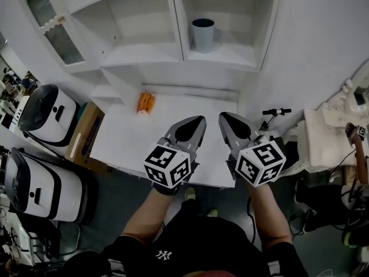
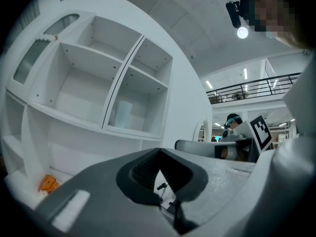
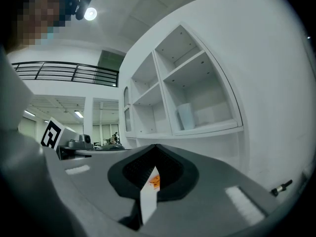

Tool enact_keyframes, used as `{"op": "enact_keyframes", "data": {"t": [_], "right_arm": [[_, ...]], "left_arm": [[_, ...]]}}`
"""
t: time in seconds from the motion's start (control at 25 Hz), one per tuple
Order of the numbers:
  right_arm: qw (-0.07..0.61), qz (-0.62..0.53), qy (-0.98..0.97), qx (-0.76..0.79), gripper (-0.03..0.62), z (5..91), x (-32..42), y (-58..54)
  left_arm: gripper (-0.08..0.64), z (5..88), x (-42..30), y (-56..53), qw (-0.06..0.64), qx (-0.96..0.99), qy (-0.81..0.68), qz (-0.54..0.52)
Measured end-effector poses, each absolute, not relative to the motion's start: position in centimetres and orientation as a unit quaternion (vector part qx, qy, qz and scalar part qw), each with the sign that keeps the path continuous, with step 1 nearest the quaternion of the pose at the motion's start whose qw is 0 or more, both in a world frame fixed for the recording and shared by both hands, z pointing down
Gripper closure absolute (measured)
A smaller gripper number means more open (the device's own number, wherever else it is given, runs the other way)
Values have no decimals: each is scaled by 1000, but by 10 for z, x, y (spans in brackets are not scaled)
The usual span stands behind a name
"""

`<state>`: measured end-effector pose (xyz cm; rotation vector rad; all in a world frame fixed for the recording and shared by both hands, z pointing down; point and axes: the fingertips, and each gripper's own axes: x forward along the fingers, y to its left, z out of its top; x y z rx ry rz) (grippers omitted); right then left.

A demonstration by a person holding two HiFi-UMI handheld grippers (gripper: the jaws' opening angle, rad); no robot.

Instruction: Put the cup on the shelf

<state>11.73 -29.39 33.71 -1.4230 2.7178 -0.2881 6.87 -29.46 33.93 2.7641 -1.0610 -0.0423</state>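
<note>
A grey-blue cup [image 1: 203,34] stands upright in the lower right compartment of the white shelf unit [image 1: 144,55]; it shows pale in the left gripper view [image 2: 122,113] and the right gripper view [image 3: 185,115]. My left gripper [image 1: 199,120] and right gripper [image 1: 222,116] hover side by side over the white table [image 1: 132,137] near its front edge, well short of the shelf. Both are shut, with nothing held between their jaws. From their own cameras, the left gripper [image 2: 159,153] and right gripper [image 3: 155,148] point toward the shelf.
A small orange object [image 1: 145,103] lies on the table's back left, also in the left gripper view [image 2: 48,183]. Two white appliances [image 1: 49,114] [image 1: 40,184] and a cardboard box [image 1: 86,133] stand left of the table. A handlebar [image 1: 275,112] sticks out at right.
</note>
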Motion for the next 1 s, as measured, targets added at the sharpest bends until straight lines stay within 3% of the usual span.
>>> {"op": "enact_keyframes", "data": {"t": [1.0], "right_arm": [[19, -65, 885, -460, 572, 332, 120, -243]], "left_arm": [[560, 331, 77, -251, 84, 928, -361, -22]]}}
